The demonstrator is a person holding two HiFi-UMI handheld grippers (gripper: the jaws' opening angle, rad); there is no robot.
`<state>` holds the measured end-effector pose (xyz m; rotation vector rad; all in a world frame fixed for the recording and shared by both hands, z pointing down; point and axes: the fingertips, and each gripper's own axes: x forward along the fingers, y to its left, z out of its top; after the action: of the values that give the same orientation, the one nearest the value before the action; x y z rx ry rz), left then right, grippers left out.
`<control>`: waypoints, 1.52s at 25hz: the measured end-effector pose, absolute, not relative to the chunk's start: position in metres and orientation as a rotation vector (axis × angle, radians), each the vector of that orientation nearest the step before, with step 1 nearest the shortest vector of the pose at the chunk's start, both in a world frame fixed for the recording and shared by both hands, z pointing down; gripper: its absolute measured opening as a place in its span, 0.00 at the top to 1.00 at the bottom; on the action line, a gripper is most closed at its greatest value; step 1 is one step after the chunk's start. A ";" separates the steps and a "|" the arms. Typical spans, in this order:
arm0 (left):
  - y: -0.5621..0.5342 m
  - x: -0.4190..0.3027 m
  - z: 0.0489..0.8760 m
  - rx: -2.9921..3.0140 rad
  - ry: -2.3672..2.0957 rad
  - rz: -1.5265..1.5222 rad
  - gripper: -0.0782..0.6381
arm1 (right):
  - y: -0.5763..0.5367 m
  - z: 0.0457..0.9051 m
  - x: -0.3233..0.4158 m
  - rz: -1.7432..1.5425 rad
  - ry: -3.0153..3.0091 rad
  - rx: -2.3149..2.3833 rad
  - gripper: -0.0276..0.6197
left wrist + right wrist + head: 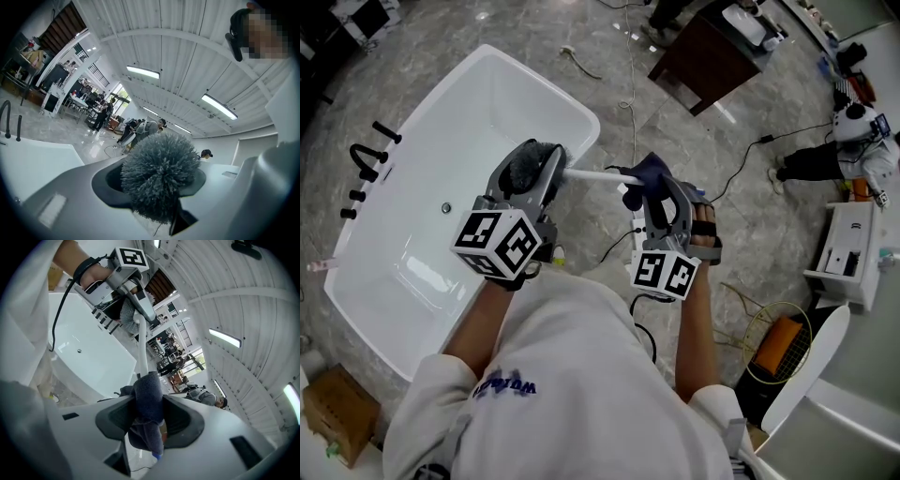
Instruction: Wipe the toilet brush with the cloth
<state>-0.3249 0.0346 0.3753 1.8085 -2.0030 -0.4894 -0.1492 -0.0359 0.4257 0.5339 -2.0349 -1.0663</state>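
Observation:
The toilet brush lies level between my two grippers, over the bathtub's near rim. Its grey bristle head (528, 165) (159, 180) sits between the jaws of my left gripper (534, 173) (154, 192), which is shut on it. The white handle (595, 174) (142, 352) runs right into a dark blue cloth (645, 173) (147, 408). My right gripper (654, 192) (149, 418) is shut on that cloth, which is folded around the handle. In the right gripper view the left gripper (126, 291) shows at the handle's far end, bristles beside it.
A white bathtub (581, 117) lies left, with black tap fittings (366, 164) on its far rim. Cables trail over the grey marble floor. A dark wooden cabinet (703, 56) stands behind, a white cabinet (848, 248) right, a wire basket (778, 342) near my right side, a cardboard box (337, 412) lower left.

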 end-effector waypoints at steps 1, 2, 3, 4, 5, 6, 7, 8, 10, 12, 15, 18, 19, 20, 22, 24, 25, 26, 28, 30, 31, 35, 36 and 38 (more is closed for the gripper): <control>0.034 -0.322 0.376 1.811 -1.994 -0.489 0.61 | -0.035 0.424 -0.151 -1.071 -2.038 0.536 0.69; 0.033 -0.321 0.377 1.812 -1.987 -0.489 0.61 | -0.034 0.424 -0.153 -1.075 -2.041 0.535 0.69; 0.033 -0.320 0.378 1.811 -1.983 -0.489 0.61 | -0.032 0.423 -0.155 -1.079 -2.043 0.532 0.69; 0.032 -0.319 0.378 1.811 -1.979 -0.488 0.61 | -0.030 0.423 -0.157 -1.082 -2.047 0.529 0.69; 0.031 -0.318 0.379 1.813 -1.973 -0.485 0.61 | -0.028 0.422 -0.159 -1.083 -2.050 0.525 0.69; 0.030 -0.317 0.379 1.817 -1.966 -0.481 0.61 | -0.025 0.421 -0.161 -1.084 -2.054 0.521 0.69; 0.029 -0.314 0.379 1.824 -1.957 -0.475 0.61 | -0.023 0.421 -0.162 -1.085 -2.057 0.517 0.69; 0.027 -0.311 0.380 1.832 -1.947 -0.469 0.61 | -0.020 0.420 -0.163 -1.087 -2.061 0.513 0.69; 0.023 -0.304 0.381 1.849 -1.923 -0.459 0.61 | -0.015 0.418 -0.166 -1.092 -2.068 0.503 0.69; 0.017 -0.296 0.382 1.867 -1.898 -0.451 0.61 | -0.010 0.416 -0.170 -1.099 -2.078 0.494 0.69; 0.006 -0.283 0.382 1.899 -1.868 -0.438 0.61 | -0.007 0.411 -0.171 -1.094 -2.092 0.496 0.69; -0.003 -0.275 0.379 1.927 -1.856 -0.427 0.61 | -0.011 0.409 -0.168 -1.079 -2.104 0.510 0.69; -0.004 -0.275 0.378 1.933 -1.855 -0.424 0.61 | -0.013 0.408 -0.167 -1.072 -2.109 0.515 0.69; -0.005 -0.276 0.378 1.936 -1.857 -0.422 0.61 | -0.014 0.409 -0.166 -1.064 -2.115 0.519 0.69; -0.004 -0.280 0.377 1.935 -1.865 -0.420 0.61 | -0.016 0.410 -0.164 -1.050 -2.119 0.528 0.70; -0.001 -0.284 0.377 1.928 -1.874 -0.417 0.61 | -0.019 0.412 -0.160 -1.035 -2.112 0.540 0.70; 0.000 -0.286 0.378 1.923 -1.875 -0.416 0.61 | -0.020 0.413 -0.157 -1.024 -2.107 0.547 0.70; 0.002 -0.289 0.379 1.919 -1.873 -0.414 0.61 | -0.021 0.415 -0.156 -1.012 -2.103 0.554 0.70; 0.001 -0.293 0.382 1.912 -1.863 -0.409 0.61 | -0.025 0.417 -0.154 -0.984 -2.098 0.569 0.70; -0.003 -0.292 0.386 1.910 -1.845 -0.400 0.61 | -0.030 0.422 -0.148 -0.946 -2.091 0.582 0.70; -0.006 -0.287 0.389 1.908 -1.829 -0.394 0.61 | -0.032 0.424 -0.140 -0.920 -2.084 0.588 0.70; -0.022 -0.253 0.393 1.936 -1.730 -0.376 0.61 | -0.046 0.426 -0.088 -0.805 -2.036 0.654 0.69; -0.027 -0.244 0.392 1.952 -1.706 -0.369 0.61 | -0.051 0.426 -0.074 -0.790 -2.022 0.676 0.69; -0.039 -0.227 0.389 1.983 -1.663 -0.357 0.61 | -0.060 0.423 -0.049 -0.765 -1.996 0.720 0.69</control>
<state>-0.2268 -0.0394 0.3895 1.9829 -1.6626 -0.3575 -0.0493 -0.0600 0.4232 0.7198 -1.9963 -0.7650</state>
